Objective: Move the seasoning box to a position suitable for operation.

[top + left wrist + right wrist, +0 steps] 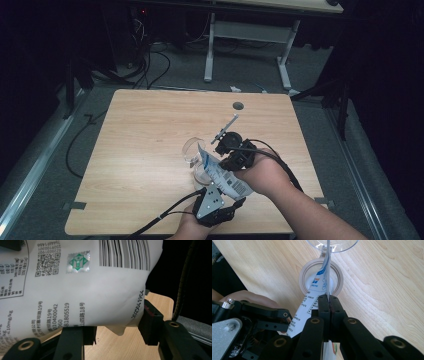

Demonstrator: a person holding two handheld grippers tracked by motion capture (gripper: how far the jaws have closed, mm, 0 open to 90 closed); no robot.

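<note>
A white pouch (222,175) with blue print and a barcode hangs tilted over the table, held by both grippers. Its top corner reaches into the bowl of a clear stemmed glass (191,150) that stands upright on the wood. My right gripper (226,165) is shut on the pouch's thin edge (327,277), just below the glass bowl (332,246). My left gripper (235,201) holds the lower end. In the left gripper view the pouch (87,290) bulges between the two jaws of the left gripper (117,327), and both press on it. The left gripper (287,317) also appears in the right gripper view.
The wooden table (150,125) has a round cable hole (238,105) near its far edge. Behind it stands another table on white legs (210,50). Black cables (150,65) lie on the grey floor at the far left.
</note>
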